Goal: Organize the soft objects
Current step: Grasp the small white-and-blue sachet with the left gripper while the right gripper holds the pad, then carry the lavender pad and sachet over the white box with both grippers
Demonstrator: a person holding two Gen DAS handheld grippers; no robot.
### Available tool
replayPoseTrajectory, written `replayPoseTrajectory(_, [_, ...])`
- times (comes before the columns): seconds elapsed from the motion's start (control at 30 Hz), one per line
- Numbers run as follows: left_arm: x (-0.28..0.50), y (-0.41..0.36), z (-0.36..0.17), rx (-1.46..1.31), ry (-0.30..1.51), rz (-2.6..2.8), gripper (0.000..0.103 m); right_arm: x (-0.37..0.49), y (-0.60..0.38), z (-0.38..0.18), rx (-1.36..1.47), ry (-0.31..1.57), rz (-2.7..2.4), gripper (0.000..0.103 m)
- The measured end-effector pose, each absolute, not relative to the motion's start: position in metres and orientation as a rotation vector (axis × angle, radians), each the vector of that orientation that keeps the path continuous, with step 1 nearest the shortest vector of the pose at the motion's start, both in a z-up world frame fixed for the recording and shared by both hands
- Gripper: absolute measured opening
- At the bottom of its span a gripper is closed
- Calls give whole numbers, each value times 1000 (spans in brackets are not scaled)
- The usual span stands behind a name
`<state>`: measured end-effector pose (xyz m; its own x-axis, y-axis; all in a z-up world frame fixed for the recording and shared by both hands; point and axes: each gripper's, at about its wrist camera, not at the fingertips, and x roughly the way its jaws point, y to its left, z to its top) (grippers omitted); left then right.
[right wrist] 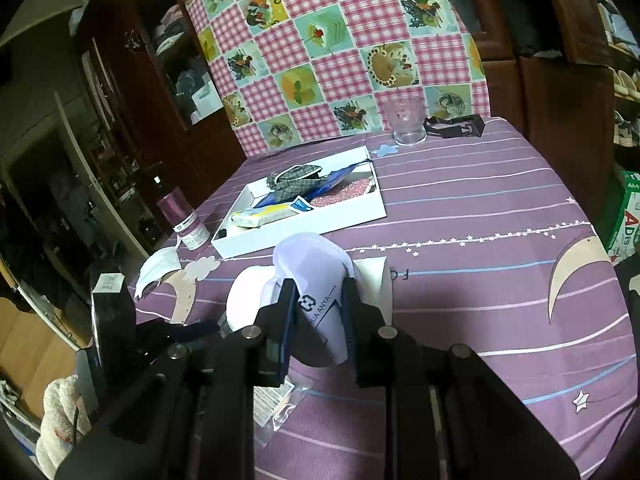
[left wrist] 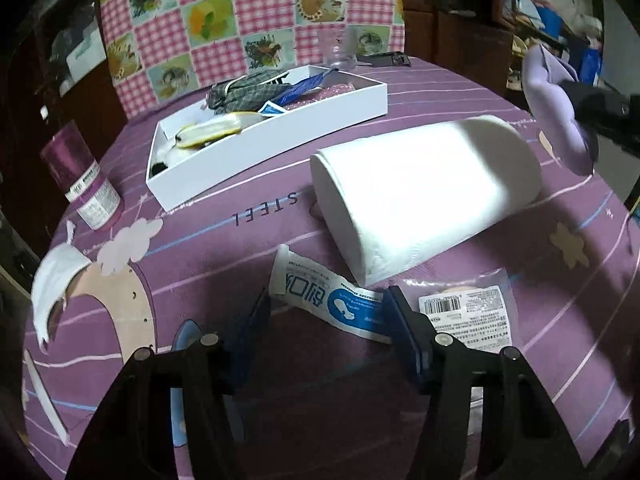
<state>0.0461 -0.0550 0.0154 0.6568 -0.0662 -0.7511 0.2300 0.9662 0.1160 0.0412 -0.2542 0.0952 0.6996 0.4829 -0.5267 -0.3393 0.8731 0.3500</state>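
Note:
My right gripper (right wrist: 318, 300) is shut on a lavender fabric slipper (right wrist: 312, 268) marked "HUA ANYA" and holds it above the table; the slipper also shows in the left wrist view (left wrist: 552, 108) at the far right. My left gripper (left wrist: 326, 312) is open, its jaws either side of a white and blue sachet (left wrist: 324, 292) lying on the purple tablecloth. A white paper roll (left wrist: 420, 196) lies on its side just beyond it, partly hidden behind the slipper in the right view (right wrist: 376, 276). A white tray (left wrist: 280, 128) (right wrist: 340, 210) holds a plaid cloth, blue packets and a yellow-white pack.
A purple bottle (left wrist: 84, 176) stands at the table's left edge, with a white face mask (left wrist: 56, 280) near it. A clear bag with a barcode label (left wrist: 468, 312) lies right of my left gripper. A glass (right wrist: 406, 124) and a black clip stand at the far edge.

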Motion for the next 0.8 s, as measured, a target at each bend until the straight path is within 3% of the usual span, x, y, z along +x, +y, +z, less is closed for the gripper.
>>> replayPoseTrajectory(0.03, [46, -55, 15, 204, 840, -189, 49, 41, -254, 95, 235, 651, 464, 24])
replayPoseTrajectory(0.1, [45, -55, 15, 169, 851, -235, 28, 41, -254, 95, 235, 649, 462, 24])
replayPoseTrajectory(0.23, [43, -62, 16, 173, 849, -262, 16, 40, -253, 95, 228, 648, 462, 24])
replayPoseTrajectory(0.3, [42, -60, 16, 165, 850, -246, 4, 39, -252, 95, 226, 648, 461, 24])
replayPoseTrajectory(0.8, [28, -30, 32, 43, 753, -202, 1, 37, -251, 92, 226, 653, 469, 24])
